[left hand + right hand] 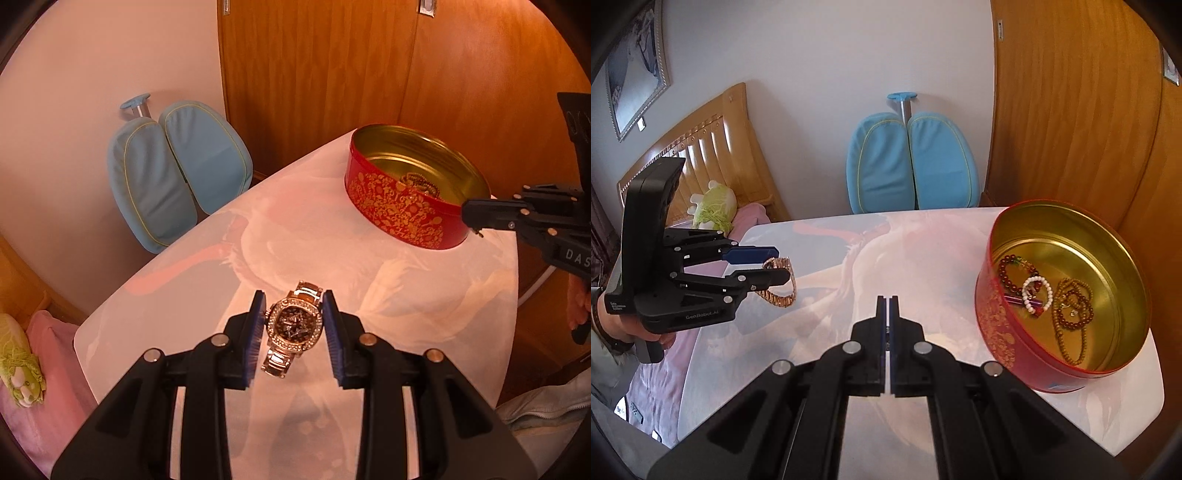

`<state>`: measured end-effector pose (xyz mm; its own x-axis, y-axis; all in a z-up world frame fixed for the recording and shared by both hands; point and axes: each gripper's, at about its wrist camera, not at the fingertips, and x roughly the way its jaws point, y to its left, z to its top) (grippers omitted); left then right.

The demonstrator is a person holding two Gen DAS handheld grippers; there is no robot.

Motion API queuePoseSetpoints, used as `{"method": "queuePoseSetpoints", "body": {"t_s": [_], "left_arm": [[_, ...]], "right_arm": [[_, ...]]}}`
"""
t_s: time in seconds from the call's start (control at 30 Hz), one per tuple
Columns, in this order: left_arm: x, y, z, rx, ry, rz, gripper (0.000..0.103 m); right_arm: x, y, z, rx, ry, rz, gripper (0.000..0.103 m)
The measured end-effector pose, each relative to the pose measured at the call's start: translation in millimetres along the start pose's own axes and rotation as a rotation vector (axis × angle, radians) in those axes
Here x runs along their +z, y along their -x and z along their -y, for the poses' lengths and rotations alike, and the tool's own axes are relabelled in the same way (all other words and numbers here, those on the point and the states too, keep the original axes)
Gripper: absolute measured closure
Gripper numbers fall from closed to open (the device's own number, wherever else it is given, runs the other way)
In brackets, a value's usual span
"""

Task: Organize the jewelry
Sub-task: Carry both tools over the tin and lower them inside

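While the left tool (294,325) hides it | watch (295,325) band (779,295) shows from right wrist

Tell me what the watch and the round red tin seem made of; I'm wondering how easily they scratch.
The rose-gold link-band wristwatch looks like polished metal: its links glint, and small clear stones ring the dial, possibly rhinestones. The round red tin with gold print looks like thin sheet metal, with printed lacquer outside and a shiny brass-coloured inside.
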<state>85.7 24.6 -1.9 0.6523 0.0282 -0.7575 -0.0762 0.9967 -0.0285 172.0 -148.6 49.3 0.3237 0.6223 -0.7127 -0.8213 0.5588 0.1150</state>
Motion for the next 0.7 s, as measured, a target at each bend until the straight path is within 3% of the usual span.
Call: {"method": "queuePoseSetpoints", "body": {"t_s": [0.13, 0.27, 0.43, 0.7], "left_arm": [[19, 10, 42, 0.046, 0.036, 0.012, 0.071], [43, 19, 85, 0.028, 0.113, 0.047, 0.071], [73, 24, 137, 0.054, 0.105, 0.087, 0.076], [111, -5, 167, 0.047, 0.054, 0.062, 0.076]], "right_arm": [[-9, 35, 41, 0.024, 0.026, 0.041, 0.101], [-19, 71, 88, 0.024, 0.037, 0.078, 0.101], [-26, 104, 147, 0.01, 0.028, 0.115, 0.101], [-25, 96, 197, 0.013, -0.028, 0.115, 0.101]]}}
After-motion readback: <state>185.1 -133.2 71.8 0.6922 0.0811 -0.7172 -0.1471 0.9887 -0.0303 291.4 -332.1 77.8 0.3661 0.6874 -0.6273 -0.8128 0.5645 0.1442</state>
